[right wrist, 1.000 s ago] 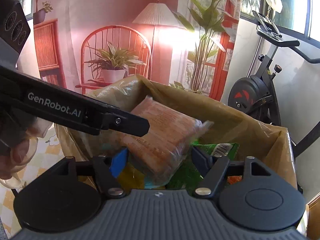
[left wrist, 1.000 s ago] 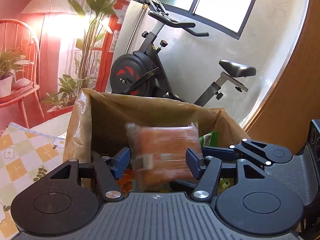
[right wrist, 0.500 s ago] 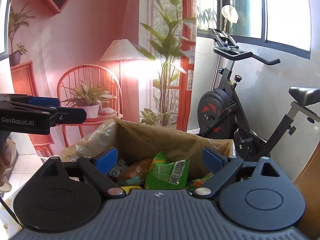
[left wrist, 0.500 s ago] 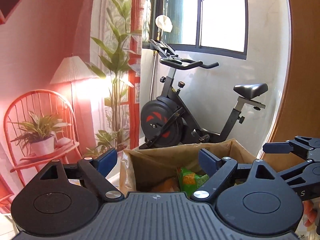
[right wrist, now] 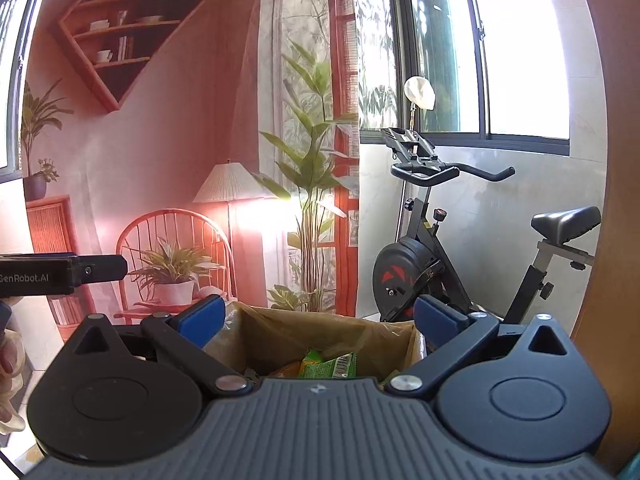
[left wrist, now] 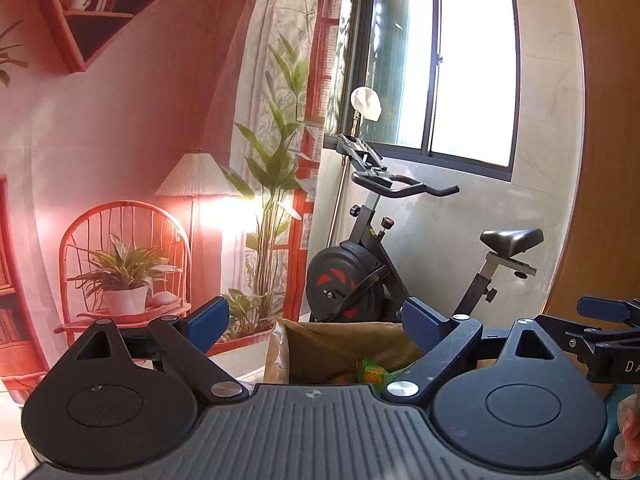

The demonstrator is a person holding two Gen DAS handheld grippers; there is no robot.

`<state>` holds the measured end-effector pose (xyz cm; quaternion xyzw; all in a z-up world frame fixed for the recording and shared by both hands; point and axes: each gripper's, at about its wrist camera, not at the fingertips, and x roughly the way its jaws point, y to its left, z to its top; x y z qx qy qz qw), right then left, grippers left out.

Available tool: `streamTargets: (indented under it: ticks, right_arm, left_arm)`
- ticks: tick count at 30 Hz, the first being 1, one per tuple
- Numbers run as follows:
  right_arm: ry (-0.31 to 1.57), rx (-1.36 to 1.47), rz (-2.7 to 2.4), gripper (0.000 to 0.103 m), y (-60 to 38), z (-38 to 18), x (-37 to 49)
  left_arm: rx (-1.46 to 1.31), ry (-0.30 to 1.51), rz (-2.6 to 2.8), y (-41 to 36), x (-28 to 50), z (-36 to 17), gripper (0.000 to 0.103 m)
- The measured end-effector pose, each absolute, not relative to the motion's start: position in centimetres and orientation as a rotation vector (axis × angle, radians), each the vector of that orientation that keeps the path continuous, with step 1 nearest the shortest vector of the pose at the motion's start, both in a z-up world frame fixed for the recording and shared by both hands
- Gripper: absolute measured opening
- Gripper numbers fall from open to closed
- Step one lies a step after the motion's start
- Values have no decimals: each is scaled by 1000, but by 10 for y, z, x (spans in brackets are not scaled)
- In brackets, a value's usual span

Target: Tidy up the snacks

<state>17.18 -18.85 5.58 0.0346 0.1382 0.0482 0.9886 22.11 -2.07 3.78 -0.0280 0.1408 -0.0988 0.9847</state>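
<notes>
The left gripper [left wrist: 316, 322] has nothing in it. Its two blue fingers [left wrist: 206, 322] are far apart and are opening wider right now, and only air is between them. It sits up above the cardboard box [left wrist: 340, 344], not down inside it.

The box is the place for the snacks. It is brown and open at the top, and it shows low in the middle of both views. Inside it, from the left camera, a green and orange snack bag [left wrist: 374, 372] peeks out. From the right camera a green snack packet [right wrist: 330, 364] with a barcode lies on top, with something orange [right wrist: 286, 370] just beside it on the left. So some snacks are already in the box.

The right gripper [right wrist: 318, 320] is empty too. Its jaws are also opening wider, with no snack between them, and it also sits above the box. The other gripper shows at the left edge of this view, beside a hand [right wrist: 8, 360] in a thin glove.

Behind the box is a black exercise bike [right wrist: 420, 272] by the window, and a big printed wall picture with a chair and plants.

My guess is that this part of the job is done, since snacks lie in the box and both grippers are free. I cannot tell if more snacks are waiting, because no table and no loose snacks show here. If there are more, the next step would be to go and pick one up.
</notes>
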Motion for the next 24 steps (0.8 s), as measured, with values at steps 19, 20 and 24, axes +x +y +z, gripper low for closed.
streamTargets:
  ticks: [19, 20, 24]
  right_arm:
    - [329, 144, 54, 103, -195, 33, 133]
    - [330, 145, 55, 103, -195, 33, 133]
    - [333, 144, 58, 103, -194, 32, 133]
  left_arm:
    - [20, 322, -70, -24, 181, 19, 98]
    - [21, 323, -67, -24, 181, 19, 98]
    - [15, 329, -69, -24, 179, 19, 98]
